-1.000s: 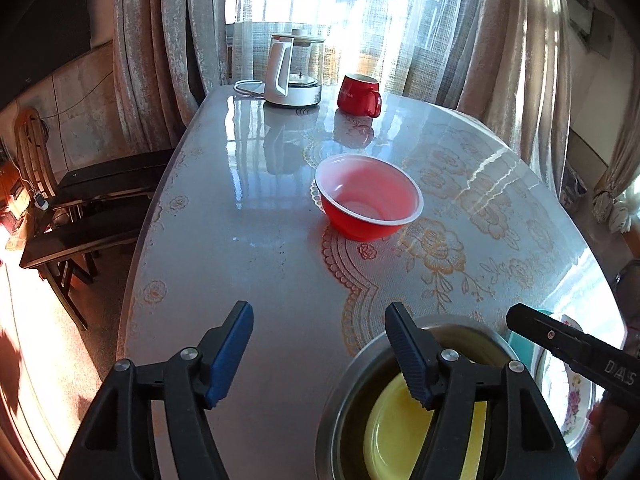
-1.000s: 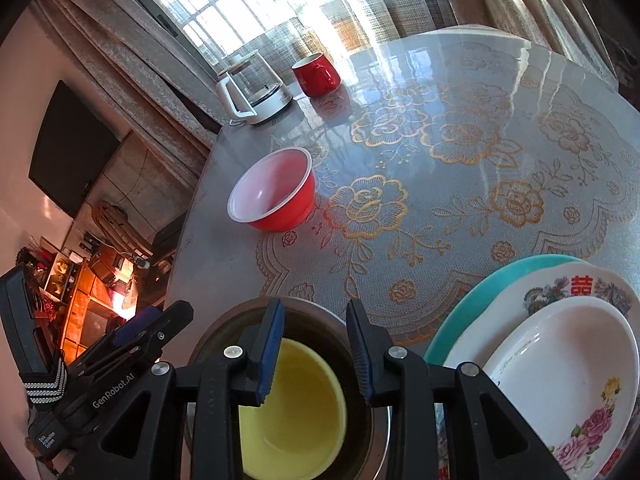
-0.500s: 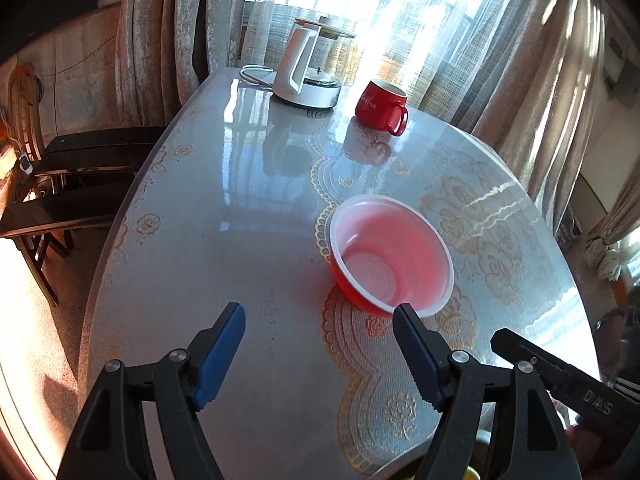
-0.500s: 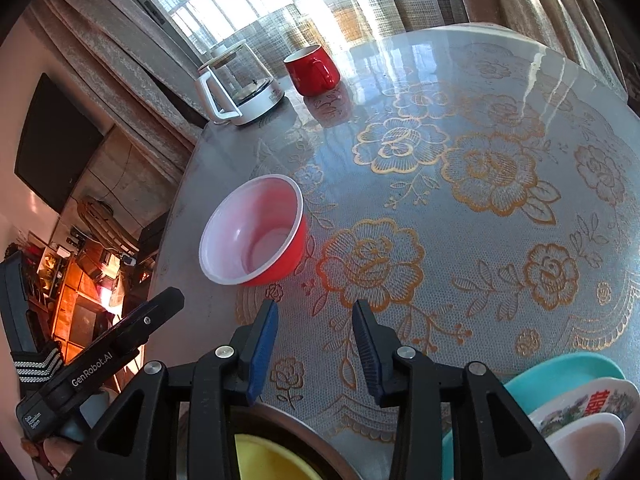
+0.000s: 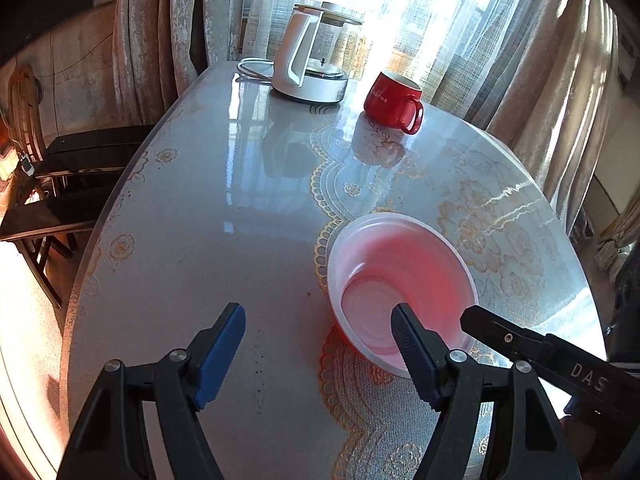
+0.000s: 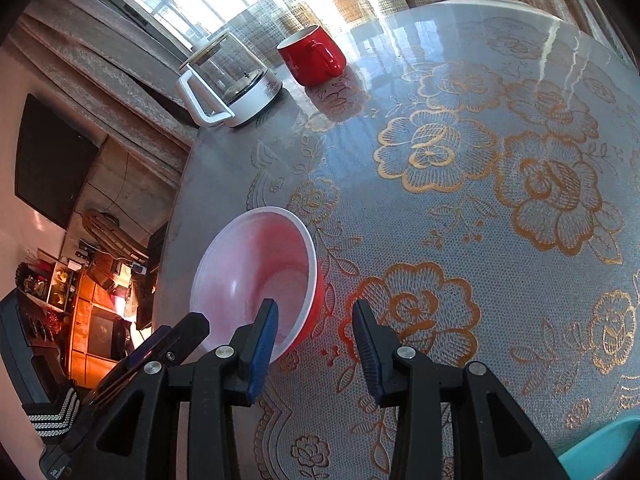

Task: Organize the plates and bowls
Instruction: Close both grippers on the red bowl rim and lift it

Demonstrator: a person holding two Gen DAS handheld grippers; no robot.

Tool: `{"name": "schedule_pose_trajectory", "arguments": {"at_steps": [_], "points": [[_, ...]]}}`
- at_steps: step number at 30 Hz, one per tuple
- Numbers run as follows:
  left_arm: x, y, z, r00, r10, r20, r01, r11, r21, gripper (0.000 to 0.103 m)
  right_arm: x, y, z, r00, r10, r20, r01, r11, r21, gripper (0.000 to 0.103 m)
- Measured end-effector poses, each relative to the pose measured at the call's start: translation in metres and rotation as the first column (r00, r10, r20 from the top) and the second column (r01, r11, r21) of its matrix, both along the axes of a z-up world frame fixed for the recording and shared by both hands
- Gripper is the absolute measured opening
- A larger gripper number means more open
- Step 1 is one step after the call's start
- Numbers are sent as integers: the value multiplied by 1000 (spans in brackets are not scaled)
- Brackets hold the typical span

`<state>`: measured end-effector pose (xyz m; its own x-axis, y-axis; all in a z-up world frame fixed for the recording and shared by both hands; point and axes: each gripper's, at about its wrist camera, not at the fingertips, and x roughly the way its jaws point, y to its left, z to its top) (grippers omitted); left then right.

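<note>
Red bowl (image 5: 402, 292) stands alone on the table (image 5: 224, 208), short of the mug (image 5: 394, 100), not yet collected. Left gripper (image 5: 318, 330), spread and closing, is empty; right gripper (image 6: 316, 320), partly spread, straddles the bowl's near rim without pinching.

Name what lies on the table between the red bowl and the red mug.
Nothing stands there. Between the red bowl and the red mug is only bare, glossy floral tablecloth, as both wrist views show.

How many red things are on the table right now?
2. A red bowl with a pale inside stands near the middle of the table, and a red mug stands at the far end beside the kettle. More may lie outside both views.
</note>
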<state>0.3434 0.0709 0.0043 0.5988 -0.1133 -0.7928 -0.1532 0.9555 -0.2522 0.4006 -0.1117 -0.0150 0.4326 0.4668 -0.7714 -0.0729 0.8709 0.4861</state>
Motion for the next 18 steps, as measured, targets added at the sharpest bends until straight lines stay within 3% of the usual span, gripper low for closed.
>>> {"name": "schedule_pose_trajectory", "arguments": {"at_steps": [8,13,18], "points": [[15,-9,-10,998,-28,-49,29,999,18,59,12,5,-16,999,17,-37,-17,1000,16,34],[18,-17,-14,996,-44,-77,48,998,45,37,12,10,-20,998,38,-41,-37,999,18,25],[14,-21,-15,995,-62,-84,67,995,68,22,8,14,-19,997,65,-32,-65,998,15,16]]}}
